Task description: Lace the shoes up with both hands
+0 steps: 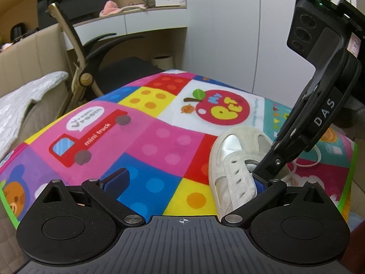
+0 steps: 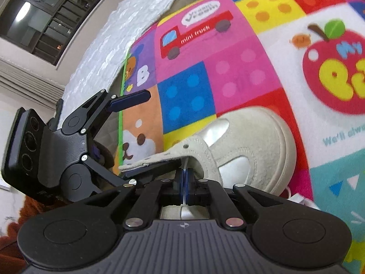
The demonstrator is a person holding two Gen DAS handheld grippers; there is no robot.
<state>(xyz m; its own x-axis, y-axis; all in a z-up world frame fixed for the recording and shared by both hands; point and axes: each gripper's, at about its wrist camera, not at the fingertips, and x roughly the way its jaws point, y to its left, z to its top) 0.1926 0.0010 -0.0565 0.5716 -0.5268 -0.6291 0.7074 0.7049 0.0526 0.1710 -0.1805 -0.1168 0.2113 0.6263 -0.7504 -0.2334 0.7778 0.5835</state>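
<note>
A beige suede shoe [image 1: 230,150] [image 2: 251,137] with silver panels lies on a colourful play mat [image 1: 159,137] [image 2: 228,68]. My left gripper [image 1: 188,181] [image 2: 155,132] is open wide. One of its fingers [image 1: 260,186] sits inside the shoe under the eyelet flap [image 2: 159,157], and the other [image 1: 116,178] hangs free over the mat. My right gripper [image 2: 184,178] [image 1: 262,171] reaches down into the shoe's opening, shut on a thin white lace [image 2: 186,162]. Loose white lace [image 1: 305,164] trails on the mat beyond the shoe.
A gold-framed chair [image 1: 91,68] and a small white bin [image 1: 163,61] stand behind the mat. A grey quilted blanket [image 1: 22,98] [image 2: 102,45] lies off the mat's left edge. A dark window [image 2: 45,18] is in the wall.
</note>
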